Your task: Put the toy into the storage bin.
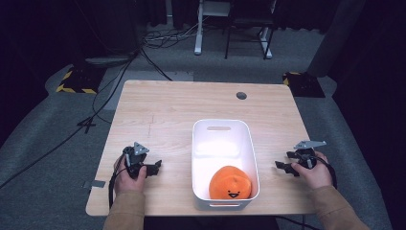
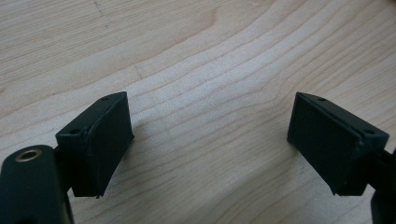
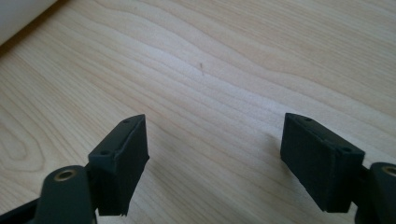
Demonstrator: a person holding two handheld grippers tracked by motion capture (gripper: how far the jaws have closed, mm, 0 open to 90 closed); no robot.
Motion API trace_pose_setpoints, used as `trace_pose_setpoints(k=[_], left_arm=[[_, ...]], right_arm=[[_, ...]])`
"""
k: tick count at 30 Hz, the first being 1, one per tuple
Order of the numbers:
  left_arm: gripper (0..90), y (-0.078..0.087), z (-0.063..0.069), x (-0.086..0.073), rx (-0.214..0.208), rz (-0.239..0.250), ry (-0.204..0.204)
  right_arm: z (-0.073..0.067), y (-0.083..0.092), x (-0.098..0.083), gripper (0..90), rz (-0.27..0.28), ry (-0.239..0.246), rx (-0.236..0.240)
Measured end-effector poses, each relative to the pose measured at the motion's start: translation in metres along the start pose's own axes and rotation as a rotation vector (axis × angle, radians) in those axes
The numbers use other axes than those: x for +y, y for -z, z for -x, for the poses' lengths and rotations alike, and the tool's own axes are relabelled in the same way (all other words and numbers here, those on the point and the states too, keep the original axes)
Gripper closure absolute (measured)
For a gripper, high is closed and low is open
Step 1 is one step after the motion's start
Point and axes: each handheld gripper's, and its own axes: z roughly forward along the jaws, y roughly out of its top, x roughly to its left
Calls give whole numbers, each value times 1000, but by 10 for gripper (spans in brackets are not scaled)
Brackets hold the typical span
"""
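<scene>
— Where do we stand?
— Left gripper and right gripper rest with jaws apart, empty; the orange plush sits in the white bin.
— We risk nudging the bin if we reach in carelessly.

Orange plush toy inside white bin on wooden table.

- pale wooden desk with a round cable hole
- grey carpet floor, black cables trailing across
- white desk legs beyond
- dark surroundings
</scene>
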Motion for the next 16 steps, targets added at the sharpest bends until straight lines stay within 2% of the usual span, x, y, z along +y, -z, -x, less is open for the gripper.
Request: trace_pose_setpoints(k=[4,6,16], left_arm=[[143,0,0,0,0,0,0],[142,0,0,0,0,0,0],[142,0,0,0,0,0,0]], right_arm=[[-1,-5,-6,158,55,53,-21],[-3,-10,-11,113,107,70,-33],[-4,-9,-12,113,104,66,-38]])
